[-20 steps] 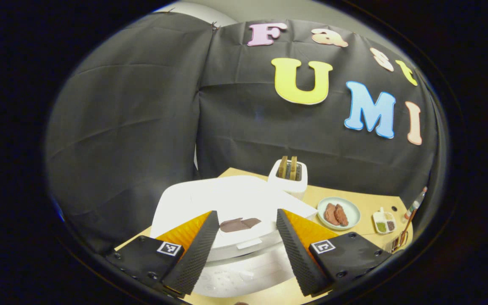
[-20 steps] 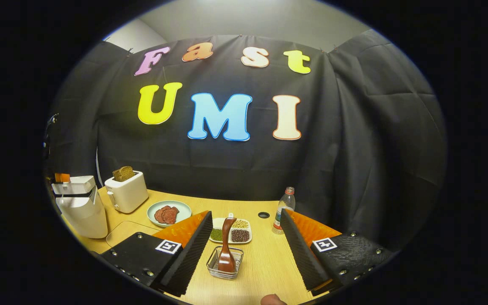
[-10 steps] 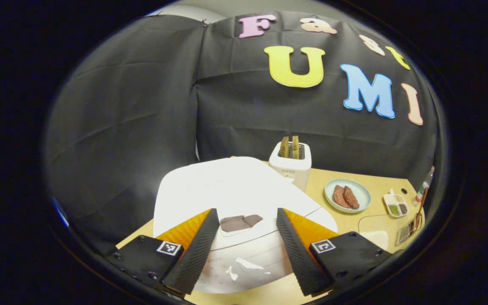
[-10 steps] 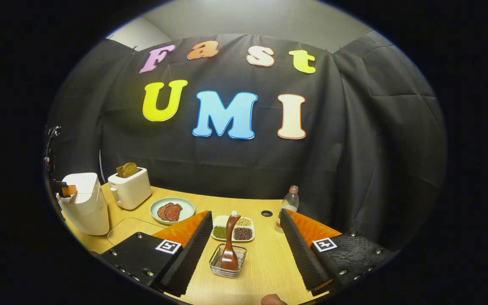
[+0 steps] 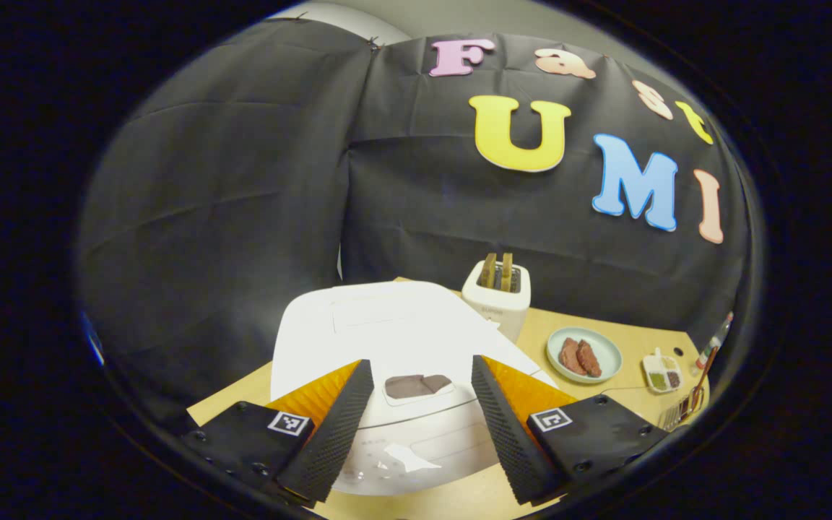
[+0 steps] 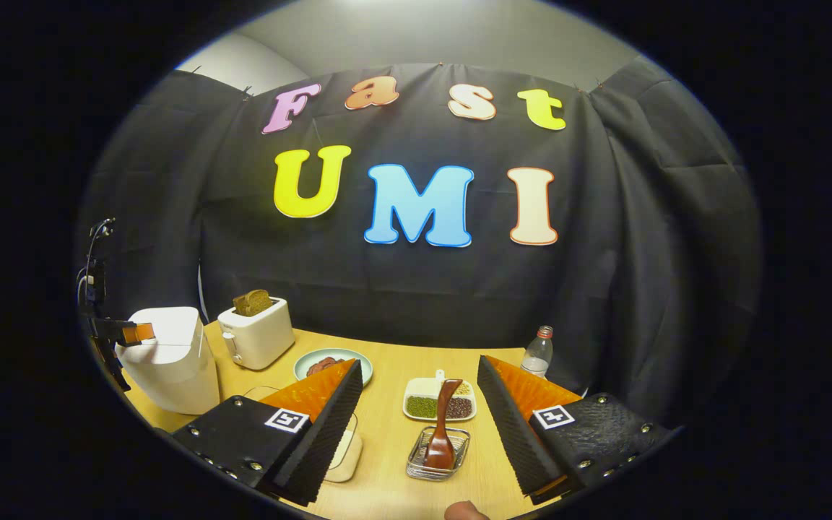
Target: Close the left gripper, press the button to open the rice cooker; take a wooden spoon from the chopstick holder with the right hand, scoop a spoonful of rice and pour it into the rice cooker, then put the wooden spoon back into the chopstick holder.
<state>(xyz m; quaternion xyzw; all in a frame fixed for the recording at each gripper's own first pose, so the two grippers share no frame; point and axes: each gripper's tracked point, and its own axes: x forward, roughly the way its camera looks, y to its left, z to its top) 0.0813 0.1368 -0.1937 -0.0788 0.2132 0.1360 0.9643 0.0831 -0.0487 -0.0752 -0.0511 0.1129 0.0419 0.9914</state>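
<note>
At the bottom of the left gripper view, the left claw [image 5: 416, 426] stands wide open with nothing between its fingers, hovering just above the front of the white rice cooker [image 5: 387, 339]. Framed between the fingers is a dark patch on the cooker's lid edge, which looks like the button [image 5: 418, 386]. The lid appears shut. Judging from this, the first step is not done: the claw would need to close before pressing.

At the bottom of the right gripper view, the right claw [image 6: 416, 433] is likewise wide open and empty. Just ahead of it, low in the frame, the wooden spoon [image 6: 443, 433] stands upright in the wire chopstick holder [image 6: 438, 464] on the pale wooden surface [image 6: 387, 448]. Just behind the holder sits a divided dish of grains [image 6: 438, 399]; whether any compartment holds rice I cannot tell. Farther back are a plate of meat slices [image 6: 329, 362], a toaster [image 6: 256, 334] and a bottle [image 6: 537, 352].

So the whole task seems left to do: pressing, picking up, scooping, pouring and returning the spoon.
</note>
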